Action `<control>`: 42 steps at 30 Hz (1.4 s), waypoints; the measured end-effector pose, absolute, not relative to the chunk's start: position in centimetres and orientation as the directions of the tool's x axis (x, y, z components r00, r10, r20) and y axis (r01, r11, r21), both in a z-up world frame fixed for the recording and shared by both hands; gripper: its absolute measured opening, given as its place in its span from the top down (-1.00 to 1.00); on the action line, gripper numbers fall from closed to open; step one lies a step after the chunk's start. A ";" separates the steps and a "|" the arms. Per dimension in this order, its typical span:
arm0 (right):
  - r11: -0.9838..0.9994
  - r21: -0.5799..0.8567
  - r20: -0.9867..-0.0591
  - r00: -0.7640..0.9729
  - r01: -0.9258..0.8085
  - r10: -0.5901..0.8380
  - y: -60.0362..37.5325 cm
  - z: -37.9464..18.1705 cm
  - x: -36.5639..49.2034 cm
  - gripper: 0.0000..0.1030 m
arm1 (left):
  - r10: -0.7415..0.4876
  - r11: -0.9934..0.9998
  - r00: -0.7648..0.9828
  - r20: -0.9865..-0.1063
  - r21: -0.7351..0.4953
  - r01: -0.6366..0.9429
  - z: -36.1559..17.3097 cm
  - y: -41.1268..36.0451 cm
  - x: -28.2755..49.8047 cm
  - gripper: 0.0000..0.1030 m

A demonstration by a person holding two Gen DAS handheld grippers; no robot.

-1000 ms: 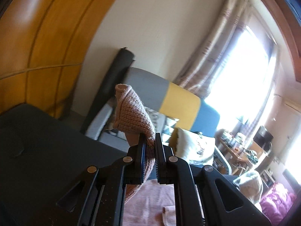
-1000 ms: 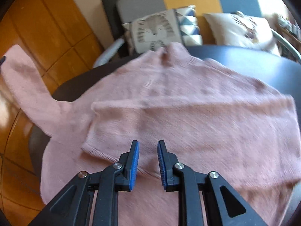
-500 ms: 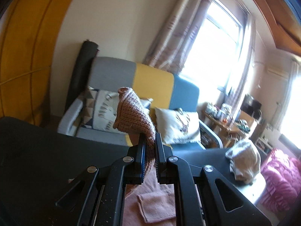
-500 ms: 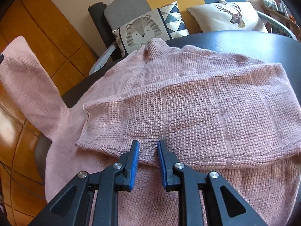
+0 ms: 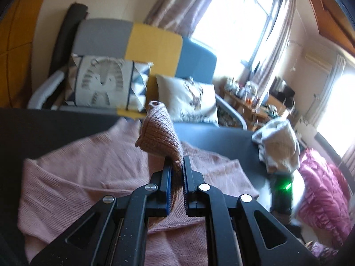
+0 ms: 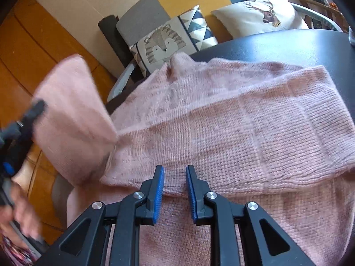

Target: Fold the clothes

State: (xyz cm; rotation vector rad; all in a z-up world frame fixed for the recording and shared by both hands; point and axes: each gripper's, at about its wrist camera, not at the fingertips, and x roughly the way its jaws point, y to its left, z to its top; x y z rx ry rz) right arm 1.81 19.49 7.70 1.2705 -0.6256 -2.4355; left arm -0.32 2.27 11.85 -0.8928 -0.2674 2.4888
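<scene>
A pink knit sweater (image 6: 233, 119) lies spread on a dark round table (image 6: 299, 46), one sleeve folded across its body. My left gripper (image 5: 177, 166) is shut on the cuff of the other sleeve (image 5: 159, 137) and holds it raised above the sweater body (image 5: 84, 173). In the right wrist view that lifted sleeve (image 6: 73, 119) hangs at the left, with the left gripper beside it. My right gripper (image 6: 175, 173) is open and empty, low over the folded sleeve's edge.
A grey, yellow and blue sofa (image 5: 155, 44) with a tiger cushion (image 6: 164, 44) and a deer cushion (image 6: 261, 15) stands behind the table. A pile of pale clothes (image 5: 279, 144) sits at the table's right side. A magenta quilt (image 5: 321, 190) lies beyond.
My left gripper has swung right and tilted down with the sleeve, bringing it over the sweater. My right gripper has stayed open over the folded sleeve edge, a little closer.
</scene>
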 end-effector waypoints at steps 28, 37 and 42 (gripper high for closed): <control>-0.515 0.848 -0.492 -0.546 -0.124 -0.678 24.9 5.3 1.0 0.49 | 0.566 -0.816 -0.459 -0.685 -0.388 -0.427 4.2 4.0 2.8 0.50; -0.523 0.829 -0.550 -0.455 -0.197 -0.700 25.0 4.5 0.6 0.38 | 0.492 -0.866 -0.489 -0.720 -0.351 -0.355 3.2 -1.1 5.5 0.50; -0.741 0.670 -0.677 -0.442 -0.038 -0.589 22.2 6.9 -0.1 0.72 | 0.427 -0.904 -0.535 -0.729 -0.346 -0.250 2.9 -6.7 6.6 0.50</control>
